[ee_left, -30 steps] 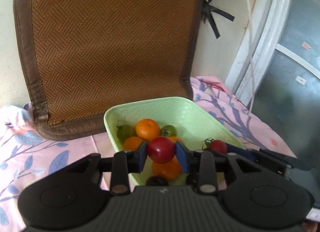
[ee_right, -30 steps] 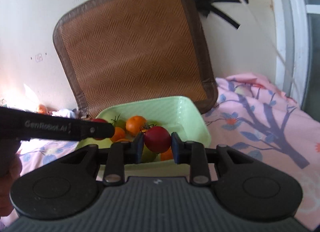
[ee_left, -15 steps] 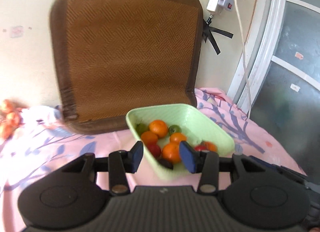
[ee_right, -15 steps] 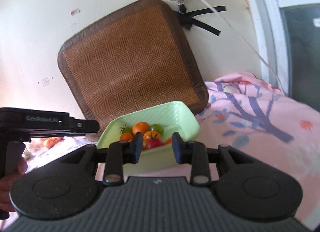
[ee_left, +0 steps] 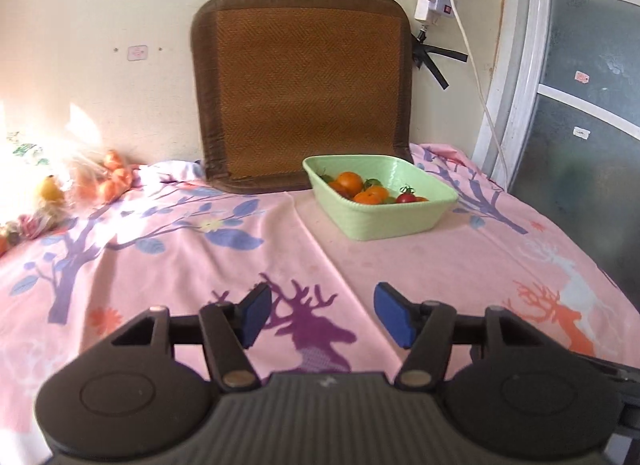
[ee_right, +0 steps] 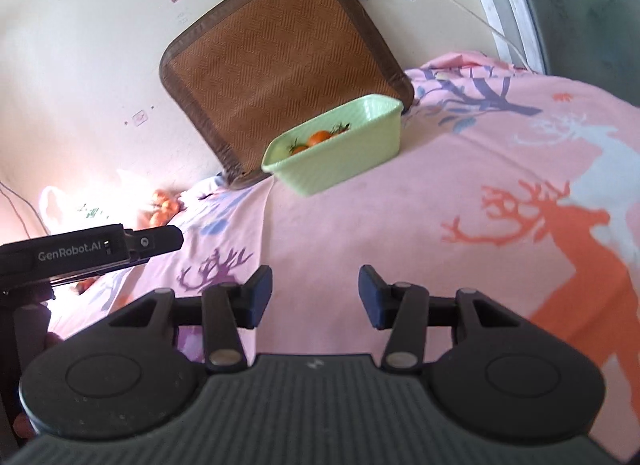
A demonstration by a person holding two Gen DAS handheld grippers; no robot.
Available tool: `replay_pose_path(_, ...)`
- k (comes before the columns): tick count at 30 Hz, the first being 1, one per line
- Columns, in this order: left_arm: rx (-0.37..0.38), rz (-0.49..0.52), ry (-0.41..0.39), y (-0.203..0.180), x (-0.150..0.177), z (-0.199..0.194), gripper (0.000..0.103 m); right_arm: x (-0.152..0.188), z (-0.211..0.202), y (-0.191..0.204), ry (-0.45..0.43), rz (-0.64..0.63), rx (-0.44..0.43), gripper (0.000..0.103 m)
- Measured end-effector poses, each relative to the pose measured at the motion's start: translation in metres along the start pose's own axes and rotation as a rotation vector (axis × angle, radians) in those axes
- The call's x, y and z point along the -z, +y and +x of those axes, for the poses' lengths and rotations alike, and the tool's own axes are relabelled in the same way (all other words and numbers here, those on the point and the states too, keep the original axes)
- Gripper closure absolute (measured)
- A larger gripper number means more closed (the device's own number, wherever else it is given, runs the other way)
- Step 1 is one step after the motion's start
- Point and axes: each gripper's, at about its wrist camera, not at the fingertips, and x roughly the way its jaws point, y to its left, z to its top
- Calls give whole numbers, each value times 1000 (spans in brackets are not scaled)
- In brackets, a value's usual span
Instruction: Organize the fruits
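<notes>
Left claw [ee_left: 320,319], right claw [ee_right: 314,296]: agape, empty | basket [ee_left: 400,221] filled | next: fetch loose oranges [ee_left: 114,179] far left

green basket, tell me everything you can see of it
The green basket is a pale green rectangular tub, plastic by its look, with a rolled rim, faintly ribbed inner walls and sides tapering downward. It sits upright on the pink printed cloth, its back corner close against the brown woven mat leaning on the wall. Inside lie oranges, a red tomato and some green ones. Neither claw touches it.
</notes>
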Motion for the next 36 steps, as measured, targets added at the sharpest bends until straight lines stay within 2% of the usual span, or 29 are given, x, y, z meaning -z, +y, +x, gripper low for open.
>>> replay_pose_path(4, -17, 7, -10, 1, 12, -12, 43, 8, -10, 8, 4, 0, -16, 52)
replay_pose_path(6, -27, 10, -18, 1, 18, -17, 37, 10, -14, 12, 3, -3, -26, 52)
replay_pose_path(8, -37, 10, -32, 1, 23, -22, 19, 12, -19, 15, 2, -10, -30, 52)
replay_pose_path(13, -45, 22, -46, 0, 34, -31, 16, 17, -26, 18, 1, -11, -36, 52)
replay_pose_path(19, -63, 24, -45, 1, 41, -35, 0, 20, -28, 19, 8, -1, -42, 52)
replay_pose_path(36, -111, 23, -35, 2, 43, -31, 0, 22, -27, 17, 12, 14, -42, 51)
